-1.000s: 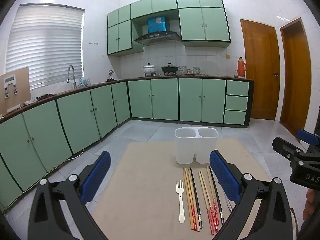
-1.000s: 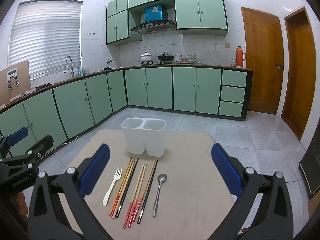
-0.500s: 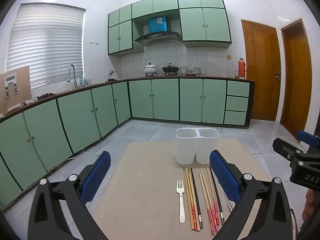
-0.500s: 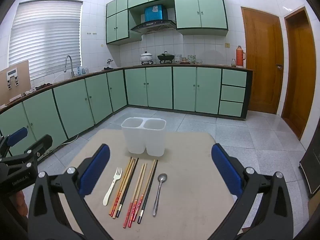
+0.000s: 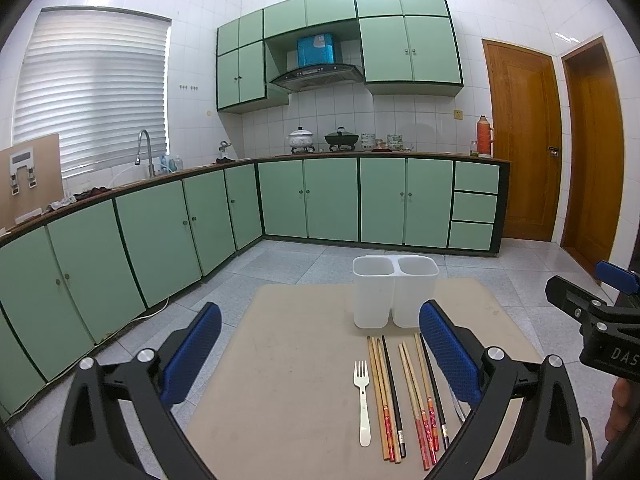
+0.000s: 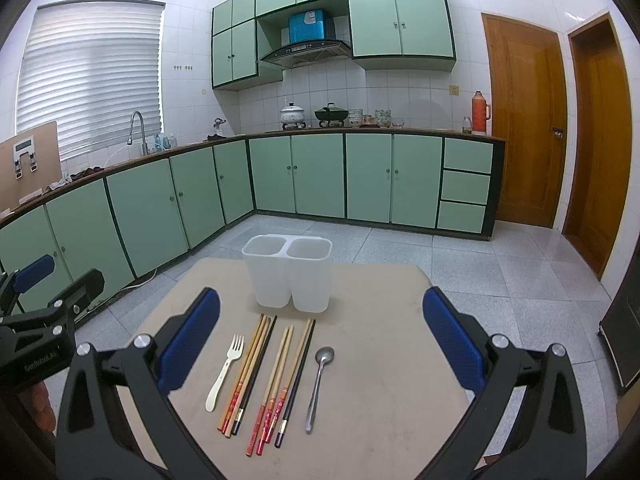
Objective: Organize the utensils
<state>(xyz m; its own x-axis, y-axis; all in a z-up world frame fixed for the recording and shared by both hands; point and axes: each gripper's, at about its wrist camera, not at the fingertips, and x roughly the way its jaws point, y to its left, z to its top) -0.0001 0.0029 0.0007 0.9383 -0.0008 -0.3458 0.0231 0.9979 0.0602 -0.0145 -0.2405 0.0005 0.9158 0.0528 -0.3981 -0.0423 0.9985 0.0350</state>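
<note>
Green kitchen cabinets back a beige desk (image 6: 380,360). On it lie a fork (image 6: 225,372), chopsticks (image 6: 268,376) and a spoon (image 6: 319,386), just before an empty two-bin holder (image 6: 288,276). Your left claw (image 5: 320,352) and right claw (image 6: 320,340) hang wide open, holding nothing. No pick is begun; next you likely lower one claw onto a single utensil.

One white plastic fork (image 6: 224,372), one metal spoon (image 6: 319,388), six chopsticks (image 6: 276,380) and one white two-compartment holder (image 6: 288,276) are counted on the table (image 6: 384,400).
</note>
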